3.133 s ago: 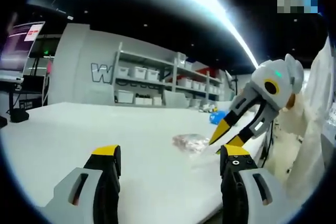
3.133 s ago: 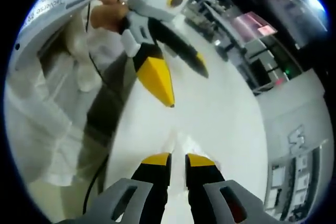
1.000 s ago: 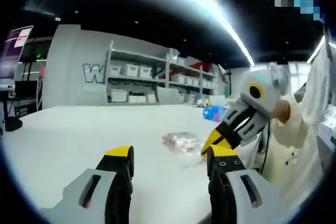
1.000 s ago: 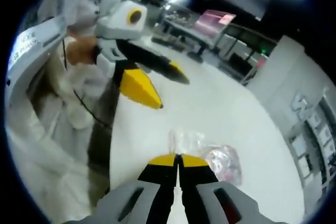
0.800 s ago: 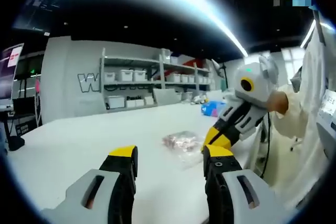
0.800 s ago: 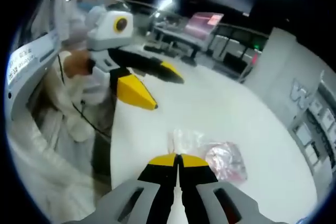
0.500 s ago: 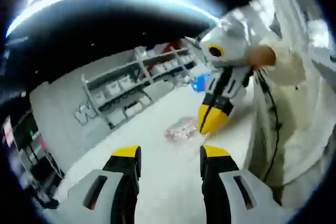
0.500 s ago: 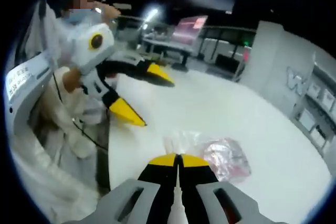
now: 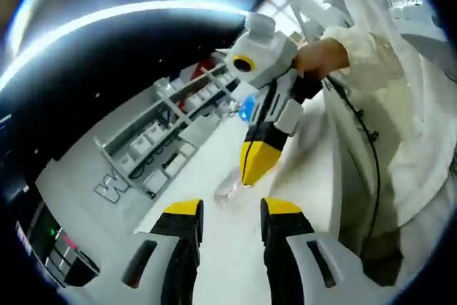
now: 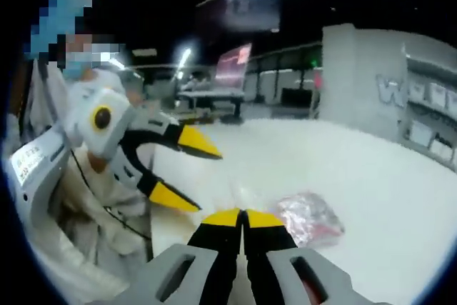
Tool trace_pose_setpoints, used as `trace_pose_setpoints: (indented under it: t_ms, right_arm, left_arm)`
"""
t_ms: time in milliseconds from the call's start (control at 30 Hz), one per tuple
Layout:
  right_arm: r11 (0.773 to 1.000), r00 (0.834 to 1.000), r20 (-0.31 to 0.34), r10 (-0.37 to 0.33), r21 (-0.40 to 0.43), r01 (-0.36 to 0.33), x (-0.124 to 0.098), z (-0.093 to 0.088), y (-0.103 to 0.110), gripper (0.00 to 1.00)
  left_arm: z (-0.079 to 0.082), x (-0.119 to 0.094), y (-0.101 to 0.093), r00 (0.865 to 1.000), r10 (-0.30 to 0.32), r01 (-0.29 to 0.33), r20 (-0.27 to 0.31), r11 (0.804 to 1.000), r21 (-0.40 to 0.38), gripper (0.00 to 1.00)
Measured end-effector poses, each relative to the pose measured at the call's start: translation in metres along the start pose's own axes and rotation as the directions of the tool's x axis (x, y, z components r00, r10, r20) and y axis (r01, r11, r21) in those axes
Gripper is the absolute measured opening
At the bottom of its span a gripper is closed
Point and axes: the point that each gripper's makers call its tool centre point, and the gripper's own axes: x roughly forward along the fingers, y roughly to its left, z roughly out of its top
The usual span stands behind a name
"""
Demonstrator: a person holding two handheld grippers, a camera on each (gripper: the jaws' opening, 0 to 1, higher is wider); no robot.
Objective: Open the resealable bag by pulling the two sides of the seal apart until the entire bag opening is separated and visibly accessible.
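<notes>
Left gripper [image 9: 227, 212]: jaws apart w/ a clear gap, nothing between them; held above the table [image 9: 235, 248], tips aimed toward the bag. In right gripper view it comes in from the left [image 10: 187, 169], jaws spread wide, one yellow tip high, one low, just left of the right gripper's tips.

Right gripper [image 10: 243, 218]: yellow tips pressed together, no gap visible. Looks to pinch the bag's clear near edge, but the contact is hidden under the tips, so can't tell for sure. In left gripper view it hangs tips-down [image 9: 253, 166] from a hand [image 9: 321, 55], tips closed, at the bag's edge.

Bag [image 10: 308, 217]: clear plastic w/ pinkish contents, lying on the table just right of and beyond the right gripper's tips. In left gripper view it's a small clear patch [image 9: 228, 189] right by the right gripper's tip, ahead of the left jaws. Seal state: too blurred/small to tell.

Table: white, broad; bag sits near its near edge, close to the person.

Person: pale coat sleeve [image 9: 371, 69], right side of left gripper view; coat also at left of right gripper view [image 10: 64, 176].

Background: grey shelves w/ white bins [image 9: 164, 141] far left in left gripper view; a lit screen [image 10: 232, 58] far back in right gripper view.
</notes>
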Motion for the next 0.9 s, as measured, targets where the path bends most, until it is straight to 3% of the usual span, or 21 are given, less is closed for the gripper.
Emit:
trace_pose_setpoints:
  t_ms: [67, 133, 200, 333, 433, 533, 600, 700, 833, 900]
  right_arm:
    - [1.000, 1.000, 0.005, 0.002, 0.010, -0.002, 0.001, -0.001, 0.000, 0.00]
    - [1.000, 1.000, 0.011, 0.004, 0.022, -0.004, 0.001, -0.002, 0.000, 0.00]
    - [0.999, 1.000, 0.023, 0.009, 0.041, -0.010, 0.001, -0.002, 0.000, 0.00]
    - [0.998, 0.998, 0.056, 0.000, 0.062, -0.004, -0.002, 0.004, -0.003, 0.00]
    - [0.996, 0.997, 0.076, -0.006, 0.088, -0.001, -0.005, 0.006, -0.006, 0.00]
    - [0.995, 0.996, 0.089, -0.006, 0.099, -0.002, -0.007, 0.007, -0.007, 0.00]
    - [0.995, 0.995, 0.096, -0.004, 0.104, -0.006, -0.008, 0.008, -0.007, 0.00]
    - [0.994, 0.995, 0.095, 0.002, 0.104, -0.012, -0.008, 0.007, -0.007, 0.00]
    - [0.995, 0.996, 0.088, 0.009, 0.101, -0.018, -0.008, 0.006, -0.006, 0.00]
    - [0.994, 0.996, 0.092, 0.010, 0.103, -0.019, -0.008, 0.006, -0.006, 0.00]
  left_arm:
    - [0.000, 0.001, -0.001, 0.999, -0.034, 0.033, 0.017, 0.997, 0.070, 0.30]
    - [-0.010, 0.002, -0.004, 0.996, -0.088, 0.088, -0.007, 0.988, 0.127, 0.30]
    - [-0.012, 0.006, -0.004, 0.993, -0.114, 0.114, -0.014, 0.968, 0.223, 0.27]
    - [-0.008, 0.012, -0.009, 0.986, -0.164, 0.162, -0.026, 0.925, 0.344, 0.23]
    - [-0.003, 0.015, -0.013, 0.984, -0.175, 0.167, -0.019, 0.897, 0.409, 0.23]
    - [0.001, 0.019, -0.017, 0.985, -0.170, 0.162, -0.030, 0.854, 0.494, 0.19]
    - [0.002, 0.022, -0.020, 0.984, -0.170, 0.168, -0.043, 0.843, 0.511, 0.15]
    - [0.007, 0.026, -0.020, 0.984, -0.170, 0.166, -0.046, 0.802, 0.574, 0.14]
    - [0.016, 0.029, -0.022, 0.982, -0.185, 0.171, -0.043, 0.765, 0.621, 0.14]
    - [0.018, 0.032, -0.025, 0.978, -0.201, 0.186, -0.052, 0.735, 0.652, 0.14]
